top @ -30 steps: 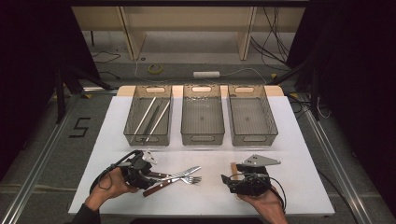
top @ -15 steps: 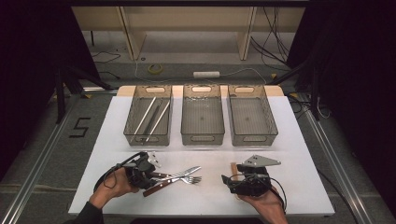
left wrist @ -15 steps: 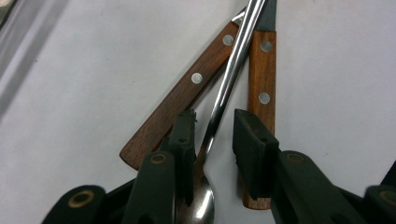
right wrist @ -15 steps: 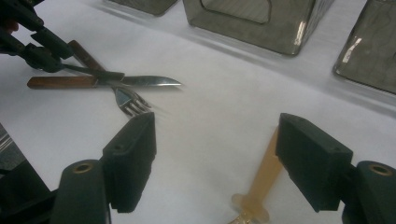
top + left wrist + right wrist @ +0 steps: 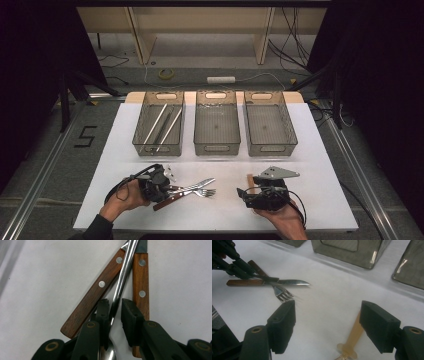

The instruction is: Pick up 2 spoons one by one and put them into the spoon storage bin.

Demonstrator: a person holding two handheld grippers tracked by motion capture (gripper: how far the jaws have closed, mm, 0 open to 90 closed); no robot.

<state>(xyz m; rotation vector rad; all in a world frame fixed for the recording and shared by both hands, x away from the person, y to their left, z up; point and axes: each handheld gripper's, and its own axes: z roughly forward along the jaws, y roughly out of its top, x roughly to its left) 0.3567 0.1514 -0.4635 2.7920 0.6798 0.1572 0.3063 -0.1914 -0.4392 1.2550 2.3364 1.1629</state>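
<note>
A small pile of cutlery lies at the front left of the white table (image 5: 320, 150): steel forks (image 5: 204, 188) over two wooden-handled knives (image 5: 167, 201). My left gripper (image 5: 167, 187) lies at the handle end of the pile. In the left gripper view its jaws (image 5: 115, 303) have just been closing around a steel handle (image 5: 123, 272). The left pad touches it and a thin gap remains at the right pad. Both wooden handles (image 5: 96, 293) lie underneath. My right gripper (image 5: 250, 192) rests at the front right, wide open (image 5: 328, 312), with a tan utensil handle (image 5: 353, 336) on the table under its right jaw.
Three mesh baskets stand in a row at the back: the left one (image 5: 141, 131) holds long steel utensils (image 5: 159, 125), the middle (image 5: 217, 147) and right (image 5: 291, 131) ones hold nothing. The fork tines (image 5: 283, 295) and a knife blade (image 5: 292, 282) point toward my right gripper.
The left hand has shifted slightly at the handle end of the cutlery pile. The right gripper has kept still.
</note>
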